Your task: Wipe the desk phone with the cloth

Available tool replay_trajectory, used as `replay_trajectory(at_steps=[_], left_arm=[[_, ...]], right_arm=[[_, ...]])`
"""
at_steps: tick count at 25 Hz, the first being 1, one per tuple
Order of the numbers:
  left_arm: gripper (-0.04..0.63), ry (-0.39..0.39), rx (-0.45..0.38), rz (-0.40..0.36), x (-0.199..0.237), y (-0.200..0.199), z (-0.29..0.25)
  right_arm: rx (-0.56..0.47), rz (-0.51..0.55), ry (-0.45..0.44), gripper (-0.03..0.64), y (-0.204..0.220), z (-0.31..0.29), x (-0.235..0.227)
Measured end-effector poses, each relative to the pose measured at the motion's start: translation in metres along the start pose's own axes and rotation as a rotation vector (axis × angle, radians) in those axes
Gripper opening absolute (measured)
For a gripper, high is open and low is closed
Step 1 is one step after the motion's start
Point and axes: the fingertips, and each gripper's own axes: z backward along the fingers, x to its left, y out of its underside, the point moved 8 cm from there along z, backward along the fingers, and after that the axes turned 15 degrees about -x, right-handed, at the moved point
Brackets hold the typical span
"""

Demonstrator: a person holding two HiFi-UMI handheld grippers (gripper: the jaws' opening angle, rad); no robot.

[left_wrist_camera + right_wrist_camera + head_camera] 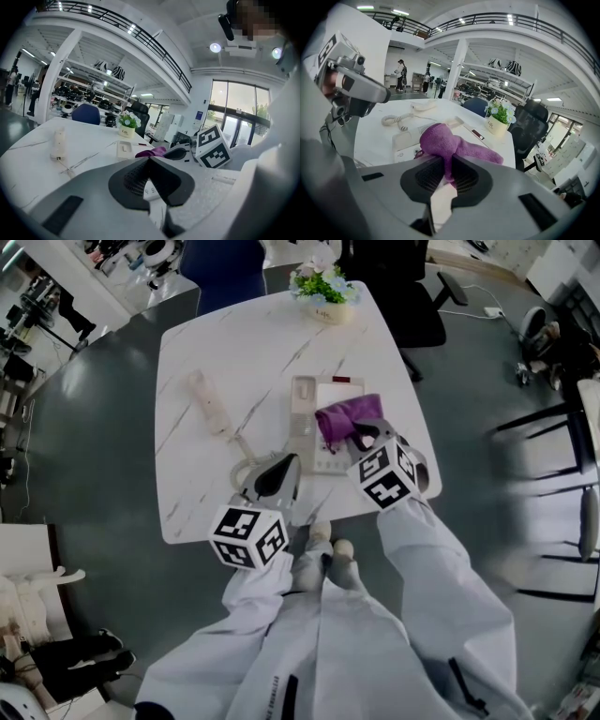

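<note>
Holding a purple fluffy cloth (349, 416) (440, 140) against a white desk phone (328, 461) (405, 138) with the right gripper (362, 439) (449, 171).

Clamped tight on a bunched fold of the cloth, with the rest spread over the phone's far right part. Sitting near the right edge of a white marble-patterned table (202, 488), with the white handset (208, 401) (58, 143) off to the left on its coiled cord (246, 448) (396, 121). Pressed together on nothing at the left gripper (281, 471) (150, 180), over the phone's near-left corner. Standing at the far edge, a small white pot of flowers (325, 289) (499, 118).
</note>
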Motion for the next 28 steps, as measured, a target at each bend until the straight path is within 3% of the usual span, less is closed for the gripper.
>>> replay_trajectory(at_steps=[28], left_arm=[[-0.002, -0.043, -0.007, 0.012, -0.018, 0.013, 0.032]], right_arm=[[0.039, -0.024, -0.109, 0.032, 0.018, 0.026, 0.044]])
